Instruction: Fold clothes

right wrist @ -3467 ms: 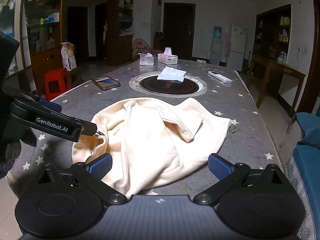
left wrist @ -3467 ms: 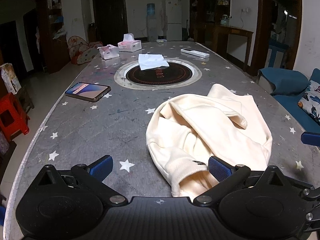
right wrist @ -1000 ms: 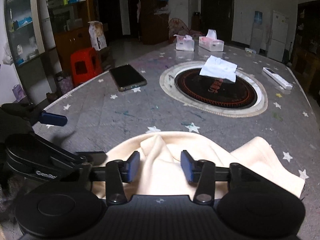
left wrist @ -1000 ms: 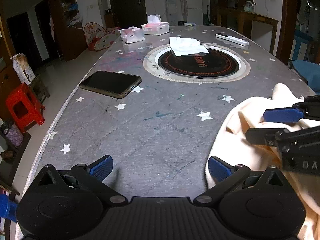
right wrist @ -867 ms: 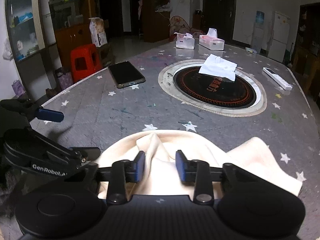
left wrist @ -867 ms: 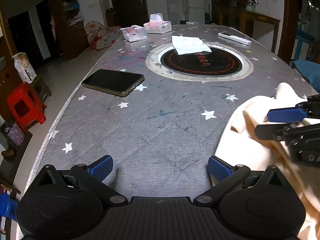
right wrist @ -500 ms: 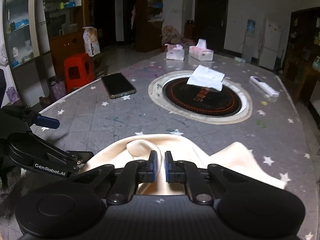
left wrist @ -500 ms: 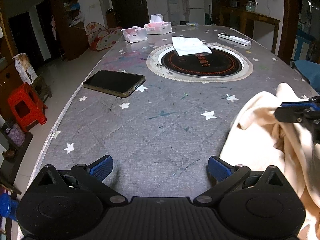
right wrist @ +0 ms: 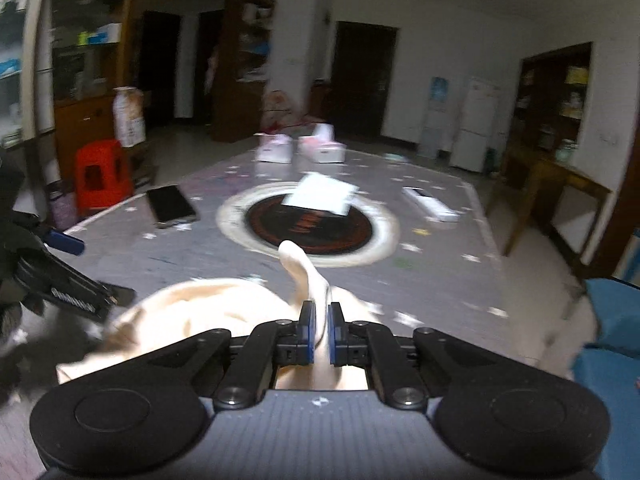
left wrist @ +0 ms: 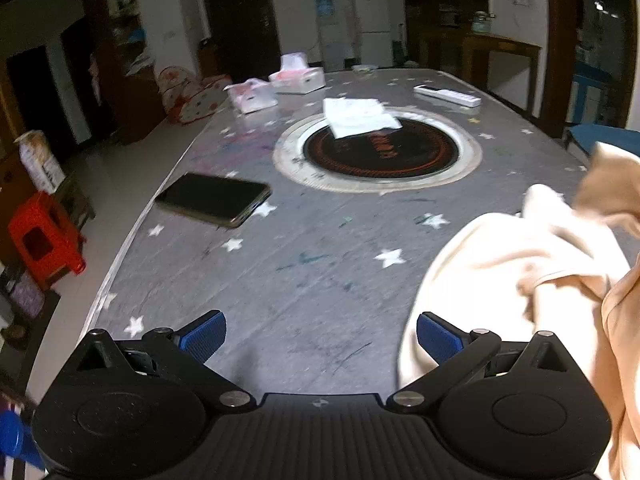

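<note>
A cream sweatshirt [left wrist: 520,264] lies bunched on the grey star-patterned table [left wrist: 304,272], at the right of the left wrist view. My left gripper [left wrist: 318,334] is open and empty, low over bare table just left of the cloth. My right gripper [right wrist: 320,334] is shut on a fold of the sweatshirt [right wrist: 208,308] and holds it raised; a tongue of cloth sticks up past the fingers. The left gripper [right wrist: 64,280] shows at the left of the right wrist view.
A black phone [left wrist: 212,199] lies at the table's left side. A round inset hotplate [left wrist: 380,152] with a white cloth [left wrist: 358,117] on it sits mid-table. Two tissue boxes [left wrist: 296,78] and a remote [left wrist: 446,95] lie beyond. A red stool [left wrist: 42,238] stands left.
My right gripper closed on the sweatshirt fold and lifted it up and to the right, dragging the cloth. My left gripper stayed open and shifted slightly.
</note>
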Available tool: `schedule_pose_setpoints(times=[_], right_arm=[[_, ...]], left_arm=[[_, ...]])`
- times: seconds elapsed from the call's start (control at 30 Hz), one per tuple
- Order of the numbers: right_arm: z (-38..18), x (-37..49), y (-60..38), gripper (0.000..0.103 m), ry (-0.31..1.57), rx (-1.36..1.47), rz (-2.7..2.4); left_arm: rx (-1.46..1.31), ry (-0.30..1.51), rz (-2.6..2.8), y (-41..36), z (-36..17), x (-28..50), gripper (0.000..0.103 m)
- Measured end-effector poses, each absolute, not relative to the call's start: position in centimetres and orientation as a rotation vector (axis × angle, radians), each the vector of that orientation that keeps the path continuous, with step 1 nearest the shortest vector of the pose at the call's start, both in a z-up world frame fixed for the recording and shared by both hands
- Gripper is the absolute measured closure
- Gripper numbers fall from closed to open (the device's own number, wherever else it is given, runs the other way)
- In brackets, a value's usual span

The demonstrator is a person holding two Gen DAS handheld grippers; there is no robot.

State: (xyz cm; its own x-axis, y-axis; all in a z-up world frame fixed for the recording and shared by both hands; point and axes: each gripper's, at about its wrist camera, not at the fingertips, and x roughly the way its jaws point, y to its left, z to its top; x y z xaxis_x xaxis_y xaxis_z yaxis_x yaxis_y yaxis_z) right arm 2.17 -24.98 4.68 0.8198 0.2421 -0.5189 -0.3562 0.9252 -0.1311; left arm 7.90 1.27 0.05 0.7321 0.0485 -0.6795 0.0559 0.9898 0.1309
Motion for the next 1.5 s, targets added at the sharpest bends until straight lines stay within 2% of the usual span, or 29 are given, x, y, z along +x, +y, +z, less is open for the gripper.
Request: schedule_pose_setpoints(times=[0.3,0.37,0.43,0.53,0.8,0.87,1.0,1.17,1.33,1.4,1.5], right_arm=[[3.4,-3.1,-32.7,0.099,0.592,-0.183,0.106],[3.1,-3.5,-33.1,0.092,0.601,-0.158,0.108],[2.7,-3.6,-33.3,0.089,0.605,-0.12,0.113],[1.8,-3.5,-33.5,0.078,0.624,-0.06,0.133],[-0.5,-2.0,-33.8,0.076,0.684,0.049,0.173],[-0.9,-1.7,-33.8,0.07,0.696,0.069,0.176],[-1.4,-1.2,-33.9,0.068,0.711,0.09,0.185],[-2.2,-0.3,-33.8,0.067,0.739,0.132,0.193],[-2.3,-0.2,-33.8,0.066,0.743,0.145,0.192],[-2.2,-0.3,-33.7,0.066,0.74,0.145,0.193],[-2.1,-0.5,-33.5,0.065,0.736,0.139,0.191]], left_arm=[[0.21,0.713,-0.125,-2.7,0.9,9.4,0.0],[0.229,0.702,-0.159,-3.9,0.9,10.0,0.0],[0.242,0.691,-0.18,-4.6,1.1,10.7,0.0],[0.241,0.697,-0.203,-5.2,1.1,12.4,0.0],[0.22,0.763,-0.359,-6.2,-0.1,16.6,0.0],[0.216,0.784,-0.4,-6.6,-0.6,17.3,0.0],[0.202,0.819,-0.46,-6.9,-1.4,18.1,0.002],[0.149,0.834,-0.523,-6.7,-1.7,18.0,0.028],[0.111,0.821,-0.558,-6.6,-1.4,17.2,0.077],[0.112,0.811,-0.551,-6.5,-1.2,16.9,0.085],[0.122,0.794,-0.532,-6.5,-0.9,16.5,0.092]])
